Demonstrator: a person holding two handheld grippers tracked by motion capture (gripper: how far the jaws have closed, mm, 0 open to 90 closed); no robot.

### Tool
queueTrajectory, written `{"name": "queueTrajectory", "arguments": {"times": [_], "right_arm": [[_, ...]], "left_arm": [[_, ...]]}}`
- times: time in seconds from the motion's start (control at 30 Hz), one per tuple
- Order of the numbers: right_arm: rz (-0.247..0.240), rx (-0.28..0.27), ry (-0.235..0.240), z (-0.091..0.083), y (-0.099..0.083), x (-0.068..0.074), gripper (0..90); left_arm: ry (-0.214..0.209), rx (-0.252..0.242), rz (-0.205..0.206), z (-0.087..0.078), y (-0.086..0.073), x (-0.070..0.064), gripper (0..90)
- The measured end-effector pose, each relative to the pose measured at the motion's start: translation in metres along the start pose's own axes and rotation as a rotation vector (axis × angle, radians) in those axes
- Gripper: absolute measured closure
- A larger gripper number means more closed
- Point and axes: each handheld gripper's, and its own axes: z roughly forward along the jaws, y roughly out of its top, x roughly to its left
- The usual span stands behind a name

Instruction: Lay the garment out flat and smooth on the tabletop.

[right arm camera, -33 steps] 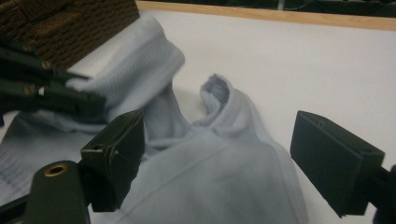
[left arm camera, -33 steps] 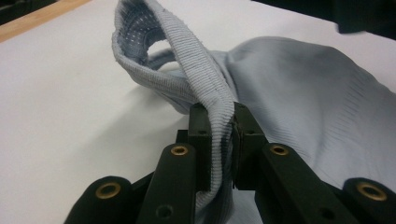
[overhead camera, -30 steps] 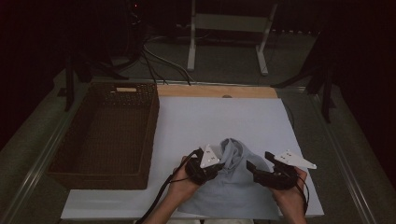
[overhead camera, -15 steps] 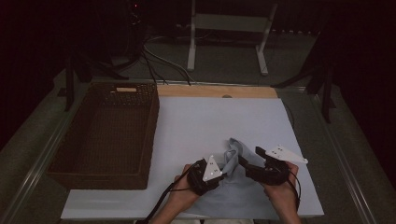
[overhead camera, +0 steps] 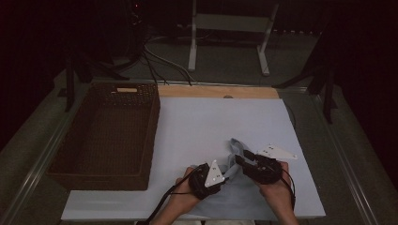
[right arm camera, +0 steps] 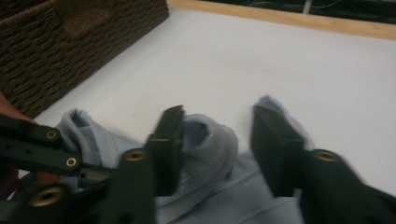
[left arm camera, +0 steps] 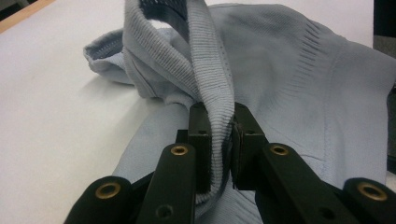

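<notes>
A light, limp knit garment [overhead camera: 244, 192] in pale blue lies on the white tabletop [overhead camera: 211, 126] to the right of the wicker basket [overhead camera: 108, 136], at the near edge. Left gripper [left arm camera: 219, 140]: jaws clamped on its ribbed hem [left arm camera: 210, 70], a firm, non-slip hold. Right gripper [right arm camera: 217, 140]: jaws wide, straddling a raised fold. The left gripper view resolves the pinch and knit ribbing; the high view gives the layout.
</notes>
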Motion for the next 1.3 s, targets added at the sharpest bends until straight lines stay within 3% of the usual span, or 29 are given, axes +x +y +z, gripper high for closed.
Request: {"name": "queueTrajectory", "arguments": {"times": [0.03, 0.13, 0.2, 0.23, 0.37, 0.47, 0.77, 1.03, 1.3], "right_arm": [[-0.009, 0.003, 0.016, -0.001, 0.000, 0.001, 75.8], [-0.023, -0.002, 0.029, -0.004, -0.001, 0.003, 86.4], [-0.023, -0.002, 0.029, -0.004, -0.001, 0.003, 86.4], [-0.035, -0.012, 0.031, -0.009, -0.002, 0.006, 87.6], [-0.036, -0.025, 0.031, -0.014, -0.005, 0.007, 87.8], [-0.037, -0.034, 0.030, -0.017, -0.007, 0.007, 87.8], [-0.052, -0.039, 0.043, -0.020, -0.011, 0.010, 87.8], [-0.071, -0.041, 0.052, -0.020, -0.012, 0.016, 87.9], [-0.068, -0.070, 0.044, -0.023, -0.010, 0.017, 88.0]], "left_arm": [[-0.002, -0.001, -0.001, 0.000, 0.000, 0.000, 82.3], [-0.012, -0.009, -0.013, -0.001, 0.000, 0.002, 77.5], [-0.021, -0.015, -0.021, -0.002, 0.000, 0.003, 74.7], [-0.040, -0.041, -0.043, -0.005, 0.000, 0.007, 65.8], [-0.046, -0.072, -0.069, -0.010, 0.001, 0.011, 51.2], [-0.040, -0.106, -0.092, -0.016, 0.003, 0.018, 47.6], [-0.011, -0.156, -0.139, -0.025, 0.011, 0.033, 46.5], [0.001, -0.176, -0.184, -0.017, 0.022, 0.039, 46.4], [-0.009, -0.107, -0.171, -0.001, 0.023, 0.037, 49.3]]}}
